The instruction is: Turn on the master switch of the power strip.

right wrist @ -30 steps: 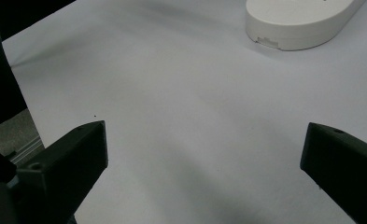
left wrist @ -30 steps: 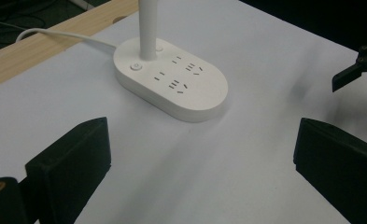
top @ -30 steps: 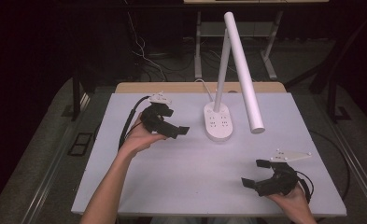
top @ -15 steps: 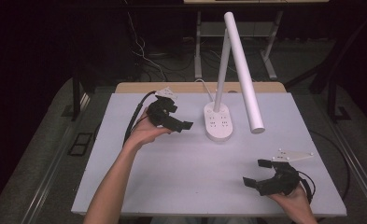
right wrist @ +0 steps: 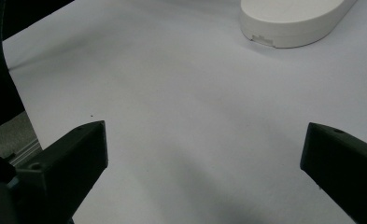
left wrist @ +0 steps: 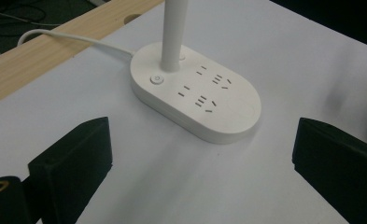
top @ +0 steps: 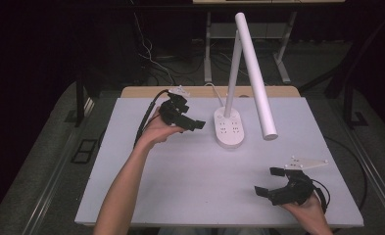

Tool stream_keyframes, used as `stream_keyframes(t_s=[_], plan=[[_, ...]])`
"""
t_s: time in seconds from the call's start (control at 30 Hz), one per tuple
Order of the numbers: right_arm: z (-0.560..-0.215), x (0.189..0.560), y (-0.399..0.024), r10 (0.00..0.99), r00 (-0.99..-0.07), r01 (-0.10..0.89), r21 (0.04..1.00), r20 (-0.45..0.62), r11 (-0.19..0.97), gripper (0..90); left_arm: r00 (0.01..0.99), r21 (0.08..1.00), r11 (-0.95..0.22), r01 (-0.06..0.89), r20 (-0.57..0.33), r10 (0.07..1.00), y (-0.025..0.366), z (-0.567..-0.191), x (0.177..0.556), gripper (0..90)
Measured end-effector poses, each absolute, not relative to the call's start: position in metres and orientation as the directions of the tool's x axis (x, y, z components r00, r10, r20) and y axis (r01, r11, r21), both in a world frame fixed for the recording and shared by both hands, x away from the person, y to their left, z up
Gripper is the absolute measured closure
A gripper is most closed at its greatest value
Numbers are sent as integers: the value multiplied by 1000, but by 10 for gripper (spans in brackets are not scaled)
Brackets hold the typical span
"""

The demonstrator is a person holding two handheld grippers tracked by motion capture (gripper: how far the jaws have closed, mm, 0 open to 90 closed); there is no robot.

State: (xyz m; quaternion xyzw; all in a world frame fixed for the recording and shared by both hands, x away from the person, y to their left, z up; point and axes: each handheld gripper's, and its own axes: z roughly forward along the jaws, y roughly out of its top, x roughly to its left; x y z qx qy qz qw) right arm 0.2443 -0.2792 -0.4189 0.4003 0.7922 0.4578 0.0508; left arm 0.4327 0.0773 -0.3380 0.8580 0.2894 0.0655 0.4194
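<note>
Black two-jaw tongs (top: pixel 196 123), grey three-cornered plates, black trailing cables, bare forearms.

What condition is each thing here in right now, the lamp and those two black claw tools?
desk lamp: standing upright on its base, head angled down, not visibly lit.
lamp base: flat on the table, sockets free, cord running off the back.
left gripper: open, held close to the lamp base, not touching it.
right gripper: open, holding nothing, low near the table's front edge.

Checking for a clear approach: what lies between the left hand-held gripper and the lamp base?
Only bare white tabletop lies between the left hand-held gripper and the lamp base, seen in the left gripper view.
</note>
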Motion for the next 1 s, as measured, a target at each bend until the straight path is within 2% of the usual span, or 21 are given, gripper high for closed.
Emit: stream_keyframes(t_s=[0.77, 1.0], plan=[[-418, 244, -277, 671, -685, 584, 765, 283, 273, 3, 814, 744, -483, 461, -138, 565, 52, -343, 473, 79], [-419, 244, -277, 671, -685, 584, 765, 283, 274, 3, 792, 741, -458, 491, -159, 590, 48, -342, 487, 125]])
